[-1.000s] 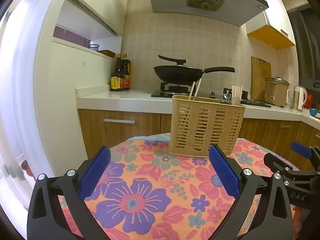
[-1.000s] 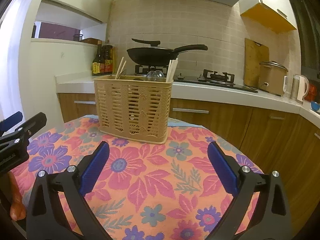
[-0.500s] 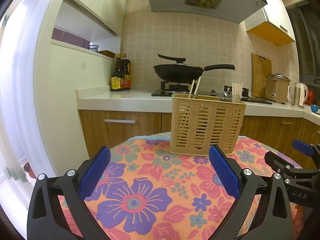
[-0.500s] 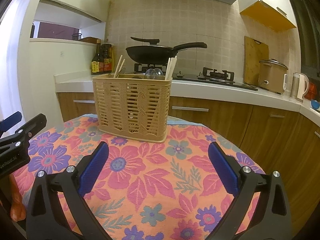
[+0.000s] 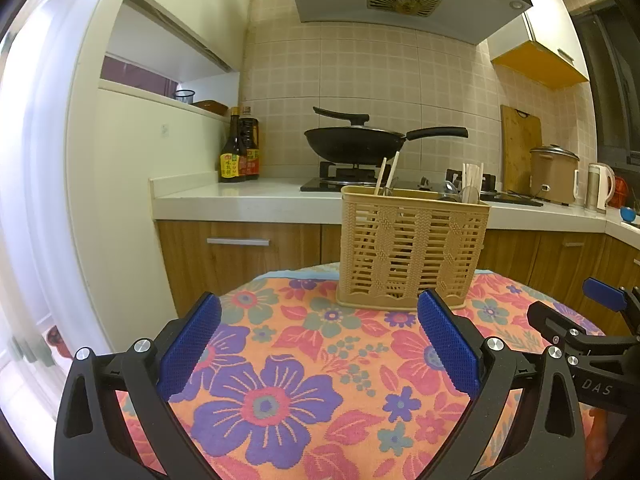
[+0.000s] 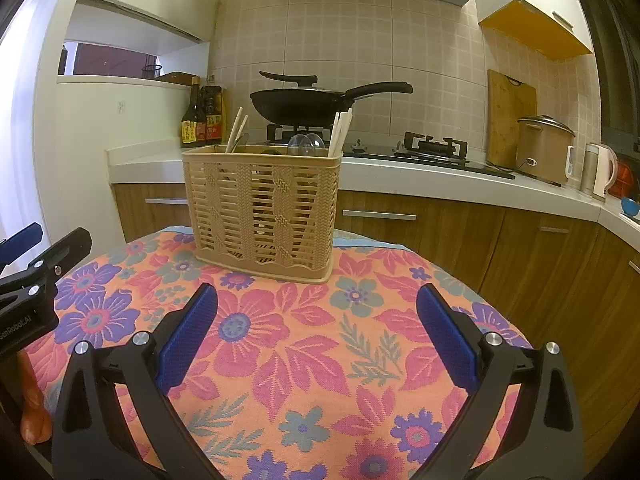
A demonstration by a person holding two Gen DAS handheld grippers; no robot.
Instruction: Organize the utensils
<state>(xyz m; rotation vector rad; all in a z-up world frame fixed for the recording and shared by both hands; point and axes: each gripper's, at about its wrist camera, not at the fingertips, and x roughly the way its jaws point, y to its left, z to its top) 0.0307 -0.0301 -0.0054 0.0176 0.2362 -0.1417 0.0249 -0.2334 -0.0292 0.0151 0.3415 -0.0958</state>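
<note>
Beige slotted plastic utensil basket (image 6: 262, 210) stands ahead of both jaws, bare floral tablecloth (image 6: 304, 344) between; left gripper (image 5: 318, 340) and right gripper (image 6: 316, 330) wide open, empty

Warm, even indoor light, blown-out white glare at left, heavy fisheye bending and dark corners.

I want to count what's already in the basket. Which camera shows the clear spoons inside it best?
The right wrist view: the clear spoons rise plainly above the basket rim, between the two sets of chopsticks. In the left wrist view the spoons sit low at the basket's far right, blending with the stove behind.
</note>
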